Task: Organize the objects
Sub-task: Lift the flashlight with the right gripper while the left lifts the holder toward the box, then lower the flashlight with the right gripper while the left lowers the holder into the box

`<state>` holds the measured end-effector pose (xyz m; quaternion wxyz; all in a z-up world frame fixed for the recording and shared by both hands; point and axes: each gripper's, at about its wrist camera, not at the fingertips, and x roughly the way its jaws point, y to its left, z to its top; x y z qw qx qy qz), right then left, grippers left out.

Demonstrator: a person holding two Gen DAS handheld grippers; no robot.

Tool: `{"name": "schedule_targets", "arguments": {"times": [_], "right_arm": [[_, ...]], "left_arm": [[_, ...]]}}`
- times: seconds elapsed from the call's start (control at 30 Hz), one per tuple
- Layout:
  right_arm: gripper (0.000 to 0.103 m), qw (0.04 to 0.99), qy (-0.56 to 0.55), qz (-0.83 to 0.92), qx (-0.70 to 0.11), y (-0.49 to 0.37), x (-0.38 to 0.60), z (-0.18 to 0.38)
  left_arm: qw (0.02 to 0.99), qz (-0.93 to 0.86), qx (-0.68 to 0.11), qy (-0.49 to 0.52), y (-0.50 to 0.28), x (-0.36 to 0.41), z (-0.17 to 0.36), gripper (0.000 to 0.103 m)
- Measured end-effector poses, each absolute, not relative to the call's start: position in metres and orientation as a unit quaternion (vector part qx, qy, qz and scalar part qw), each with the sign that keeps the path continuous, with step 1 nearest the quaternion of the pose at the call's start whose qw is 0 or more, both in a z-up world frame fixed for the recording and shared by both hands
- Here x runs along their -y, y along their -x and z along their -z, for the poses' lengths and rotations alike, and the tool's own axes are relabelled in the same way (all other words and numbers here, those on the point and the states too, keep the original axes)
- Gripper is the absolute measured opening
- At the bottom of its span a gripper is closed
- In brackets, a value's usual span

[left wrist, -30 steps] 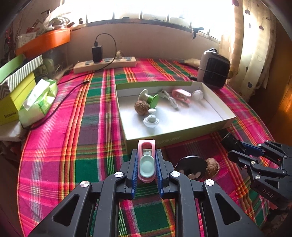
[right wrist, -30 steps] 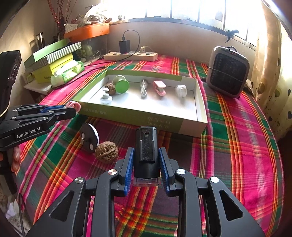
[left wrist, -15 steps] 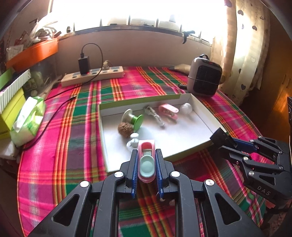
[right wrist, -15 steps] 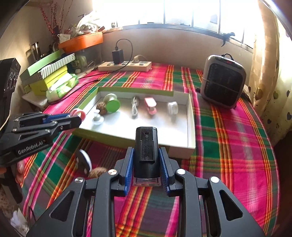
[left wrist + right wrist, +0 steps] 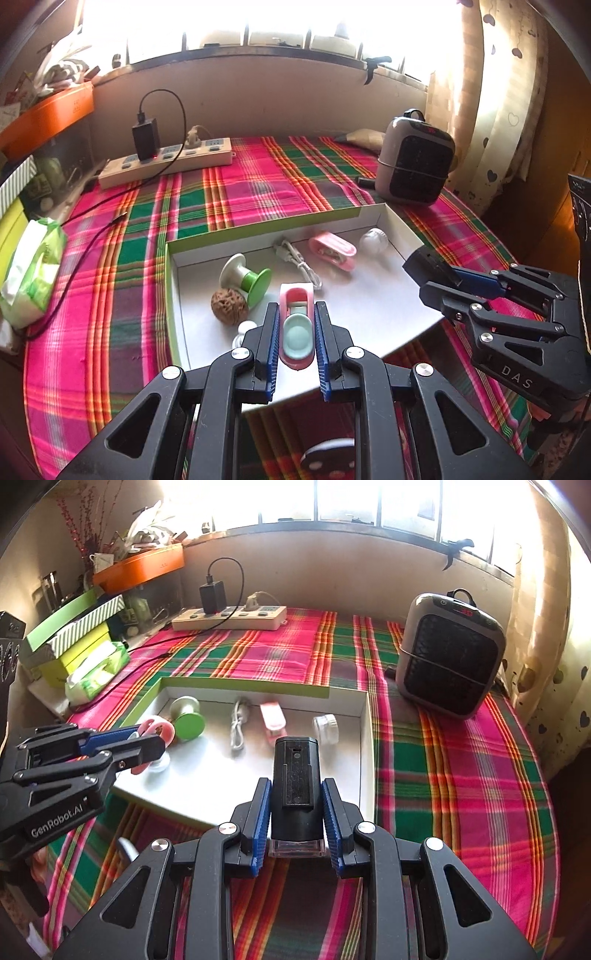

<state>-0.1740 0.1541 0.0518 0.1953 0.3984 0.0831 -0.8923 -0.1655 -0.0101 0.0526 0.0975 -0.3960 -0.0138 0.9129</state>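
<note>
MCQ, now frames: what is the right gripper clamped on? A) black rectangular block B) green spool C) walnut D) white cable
A: in the right wrist view the right gripper has its blue pads pressed on both sides of a black rectangular block, while the walnut, green spool and white cable lie in the tray.

Woven plaid tablecloth (image 5: 240,192); smooth matt cardboard tray (image 5: 369,295); rough wrinkled walnut (image 5: 229,306).
</note>
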Motion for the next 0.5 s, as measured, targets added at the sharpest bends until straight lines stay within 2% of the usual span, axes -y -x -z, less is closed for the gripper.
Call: {"name": "schedule_targets", "arguments": {"times": [0.5], "right_arm": [[0.029,0.193,-0.44,0.874,-0.071,0.217,-0.149,-0.03]], "left_arm": [[0.094,-0.904,0.007,0.418,0.201,0.003,-0.036,0.016]]}}
